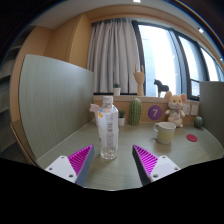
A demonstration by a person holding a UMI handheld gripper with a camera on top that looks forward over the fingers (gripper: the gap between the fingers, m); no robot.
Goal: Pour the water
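While the gripper [113, 163] hangs released, fingers apart, a clear water bottle [108, 130] stands upright on the table [70, 145] just ahead, between the pink pads [77, 161]; white cup [165, 132] beyond, right; stuffed toy [176, 107] by the window

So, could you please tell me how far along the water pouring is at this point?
Nothing looks done yet. The bottle stands upright on the table with its cap on, just ahead of the open claw, whose fingers are not touching it. In hand: lining up on the bottle. Left: grip it, carry it to the cup beyond, to the right, and pour. Whether the cup holds water cannot be seen.
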